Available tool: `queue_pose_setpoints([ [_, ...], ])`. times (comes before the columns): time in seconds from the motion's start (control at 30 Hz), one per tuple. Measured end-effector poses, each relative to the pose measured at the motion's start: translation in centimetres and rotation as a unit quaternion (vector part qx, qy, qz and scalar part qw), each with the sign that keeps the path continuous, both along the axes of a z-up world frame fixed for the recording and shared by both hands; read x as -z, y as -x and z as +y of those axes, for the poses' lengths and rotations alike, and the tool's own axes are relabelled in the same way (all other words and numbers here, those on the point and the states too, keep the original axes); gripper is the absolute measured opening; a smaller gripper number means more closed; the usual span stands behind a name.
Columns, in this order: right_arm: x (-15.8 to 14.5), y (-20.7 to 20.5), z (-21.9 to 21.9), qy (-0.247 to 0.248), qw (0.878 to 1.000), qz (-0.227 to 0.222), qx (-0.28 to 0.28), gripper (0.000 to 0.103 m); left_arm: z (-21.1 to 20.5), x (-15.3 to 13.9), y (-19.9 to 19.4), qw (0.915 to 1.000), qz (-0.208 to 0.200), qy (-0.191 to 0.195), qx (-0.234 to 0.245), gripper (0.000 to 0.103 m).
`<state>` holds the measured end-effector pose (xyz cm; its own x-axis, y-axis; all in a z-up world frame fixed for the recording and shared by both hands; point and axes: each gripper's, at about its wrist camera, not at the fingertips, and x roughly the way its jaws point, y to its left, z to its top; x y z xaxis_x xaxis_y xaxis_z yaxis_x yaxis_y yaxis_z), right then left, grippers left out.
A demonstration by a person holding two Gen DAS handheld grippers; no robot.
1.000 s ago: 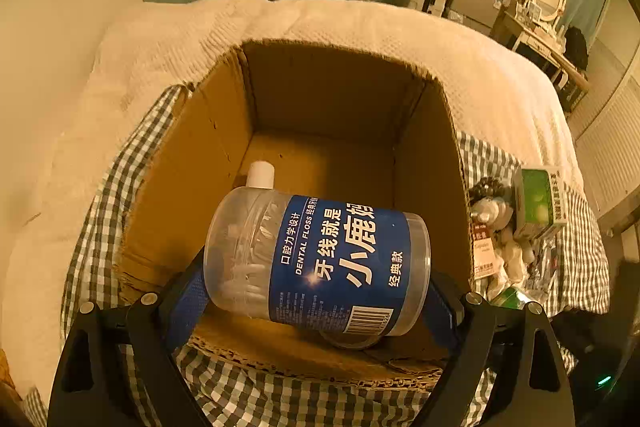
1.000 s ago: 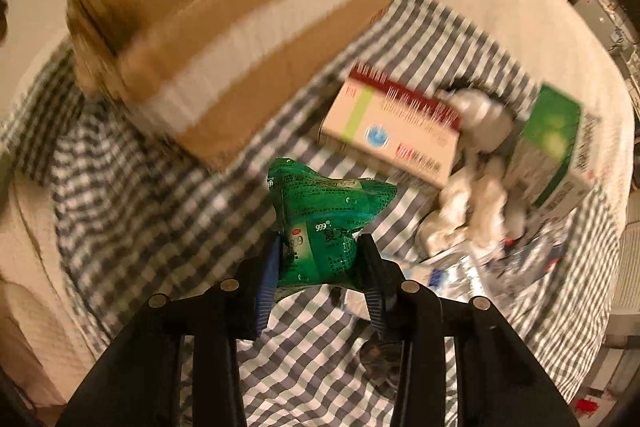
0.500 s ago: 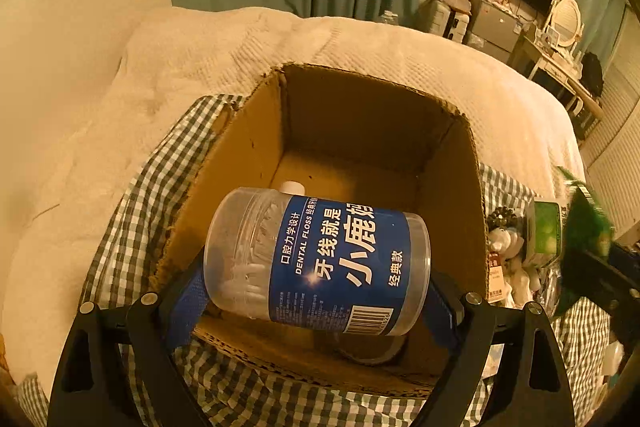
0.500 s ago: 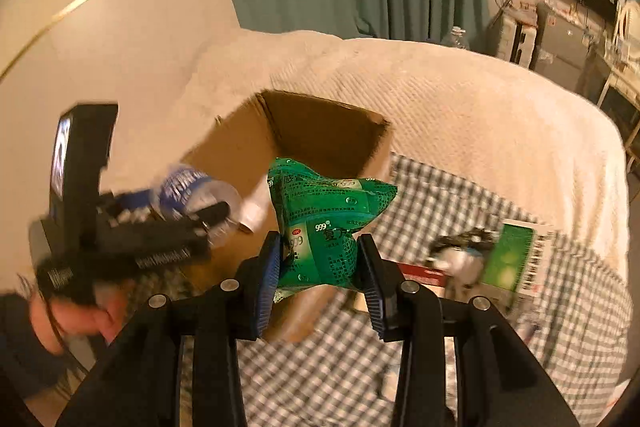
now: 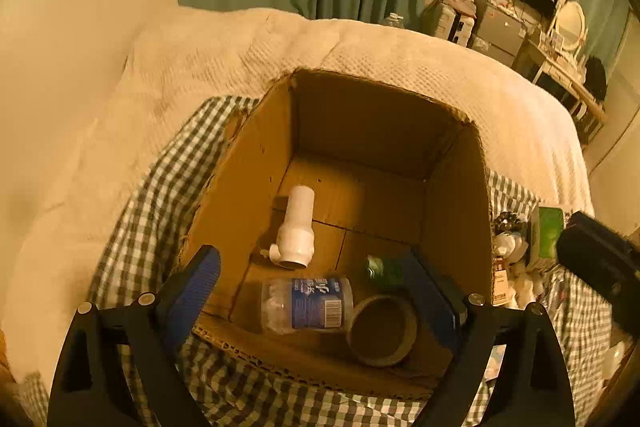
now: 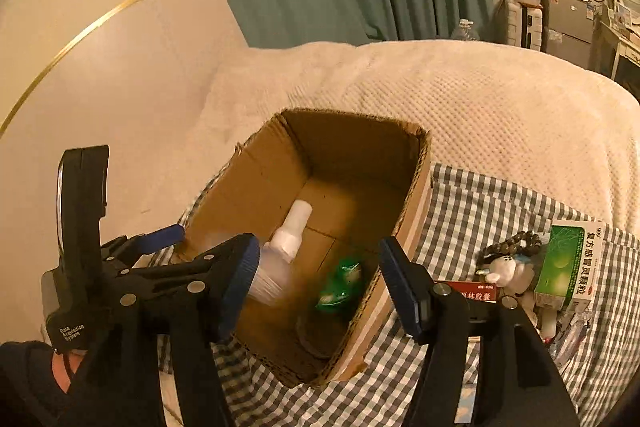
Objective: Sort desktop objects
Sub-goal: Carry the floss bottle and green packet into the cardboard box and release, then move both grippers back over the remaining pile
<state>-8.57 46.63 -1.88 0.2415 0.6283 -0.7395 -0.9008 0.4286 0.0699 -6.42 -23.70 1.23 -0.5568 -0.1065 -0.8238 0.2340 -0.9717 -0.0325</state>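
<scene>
Two fresh drops into the cardboard box: floss jar out of the wide-open left tool, green packet falling from the opening right tool, neither gripping anything now, both free for the remaining clutter.

Our left hand-held gripper and right hand-held gripper share matte black frames, silver screws and ribbed blue pads. White lettering marks one handle; we wear a dark sleeve.
</scene>
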Motion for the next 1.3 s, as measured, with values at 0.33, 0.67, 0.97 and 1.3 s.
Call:
queue_pose_setpoints([
  [0.33,-3.0,-2.8,-6.2,0.012,0.998,-0.038,0.053,0.062,6.0,-2.6,-0.3,0.9989,0.023,0.004,0.04,0.096],
  [0.67,-5.4,-7.7,-17.7,0.029,0.986,-0.059,0.156,0.063,16.6,-2.9,0.7,0.9944,0.014,-0.028,0.101,0.098],
  [0.97,-3.7,-11.7,-24.1,0.061,0.973,-0.049,0.216,0.065,22.8,2.5,2.3,0.9876,-0.051,-0.005,0.148,0.098],
  [1.3,3.6,-14.2,-23.8,0.114,0.971,-0.009,0.21,0.065,22.9,9.9,4.2,0.9869,-0.116,-0.026,0.109,0.098],
])
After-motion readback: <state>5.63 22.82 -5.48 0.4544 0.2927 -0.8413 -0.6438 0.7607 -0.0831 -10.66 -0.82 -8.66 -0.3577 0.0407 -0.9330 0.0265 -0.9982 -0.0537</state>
